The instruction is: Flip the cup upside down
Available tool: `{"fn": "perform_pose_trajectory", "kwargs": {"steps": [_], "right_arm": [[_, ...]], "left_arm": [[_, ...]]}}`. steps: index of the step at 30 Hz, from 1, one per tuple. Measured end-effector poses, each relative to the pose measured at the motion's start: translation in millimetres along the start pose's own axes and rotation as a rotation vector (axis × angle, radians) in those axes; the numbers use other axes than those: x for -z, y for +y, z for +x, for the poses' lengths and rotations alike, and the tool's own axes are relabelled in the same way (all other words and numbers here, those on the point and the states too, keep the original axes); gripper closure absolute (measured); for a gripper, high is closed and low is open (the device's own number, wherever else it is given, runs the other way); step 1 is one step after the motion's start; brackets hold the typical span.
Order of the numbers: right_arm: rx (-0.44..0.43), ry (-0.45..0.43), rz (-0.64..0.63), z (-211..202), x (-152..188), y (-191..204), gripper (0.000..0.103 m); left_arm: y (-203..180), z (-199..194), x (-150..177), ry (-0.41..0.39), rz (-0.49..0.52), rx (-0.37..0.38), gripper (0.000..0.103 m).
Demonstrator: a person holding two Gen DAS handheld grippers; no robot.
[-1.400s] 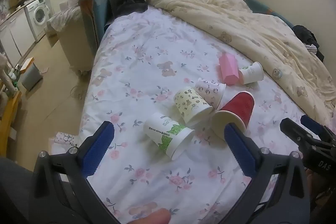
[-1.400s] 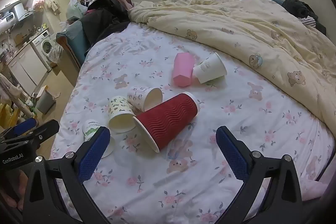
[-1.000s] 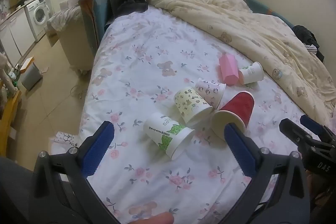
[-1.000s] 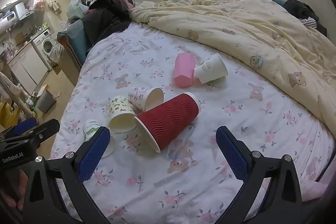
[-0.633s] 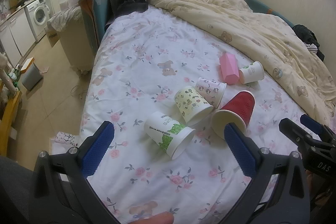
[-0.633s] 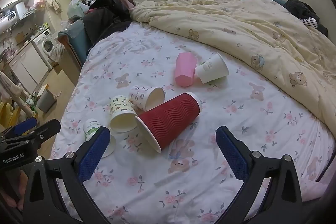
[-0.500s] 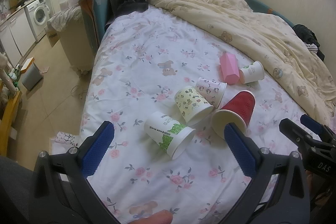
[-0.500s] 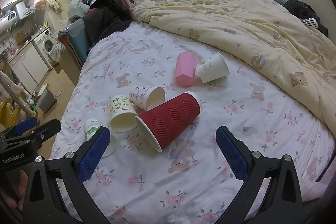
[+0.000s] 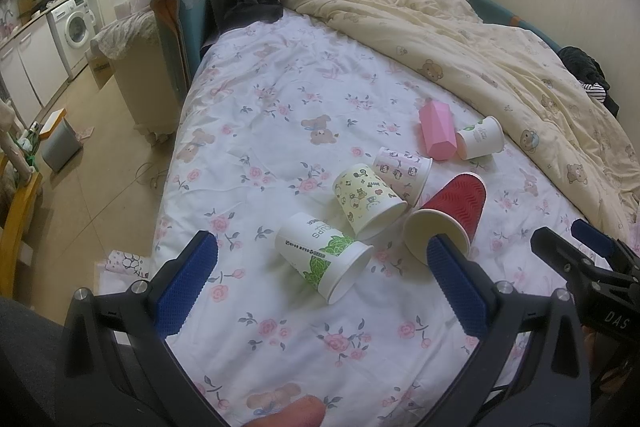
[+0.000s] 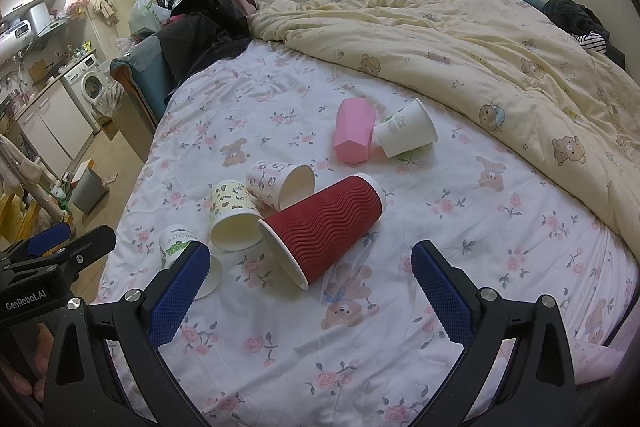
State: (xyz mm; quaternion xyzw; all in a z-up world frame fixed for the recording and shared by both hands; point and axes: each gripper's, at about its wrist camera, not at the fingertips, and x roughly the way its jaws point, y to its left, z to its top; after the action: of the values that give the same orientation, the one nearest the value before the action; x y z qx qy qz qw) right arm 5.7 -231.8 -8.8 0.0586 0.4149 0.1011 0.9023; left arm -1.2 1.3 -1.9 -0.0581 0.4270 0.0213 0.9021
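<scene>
Several cups lie on their sides on the flowered bedsheet (image 9: 280,115). A white cup with green leaves (image 9: 322,261) lies nearest my left gripper (image 9: 320,267), which is open and empty just above the sheet. A yellow cartoon cup (image 9: 366,201), a pink-print cup (image 9: 404,169) and a red ribbed cup (image 9: 450,217) lie beside it. A pink faceted cup (image 9: 436,131) and a white cup (image 9: 480,139) lie farther back. My right gripper (image 10: 310,271) is open and empty, with the red ribbed cup (image 10: 324,229) just ahead of it.
A cream bear-print duvet (image 10: 480,47) is bunched over the right and far side of the bed. The bed's left edge drops to the floor, where a grey bin (image 9: 60,145) stands. A sofa arm piled with clothes (image 9: 200,11) stands at the far left.
Almost nothing has changed. Both grippers have stayed open and nearly still, and the cups have not moved.
</scene>
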Motion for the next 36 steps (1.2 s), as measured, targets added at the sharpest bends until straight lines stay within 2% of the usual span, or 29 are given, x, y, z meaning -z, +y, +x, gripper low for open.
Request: {"fn": "perform_pose_trajectory", "kwargs": {"steps": [36], "right_arm": [[-0.006,0.008,0.002,1.7,4.2,2.5,0.0]], "left_arm": [[5.1,-0.1,0.1,0.003,-0.002,-0.002,0.0]]}}
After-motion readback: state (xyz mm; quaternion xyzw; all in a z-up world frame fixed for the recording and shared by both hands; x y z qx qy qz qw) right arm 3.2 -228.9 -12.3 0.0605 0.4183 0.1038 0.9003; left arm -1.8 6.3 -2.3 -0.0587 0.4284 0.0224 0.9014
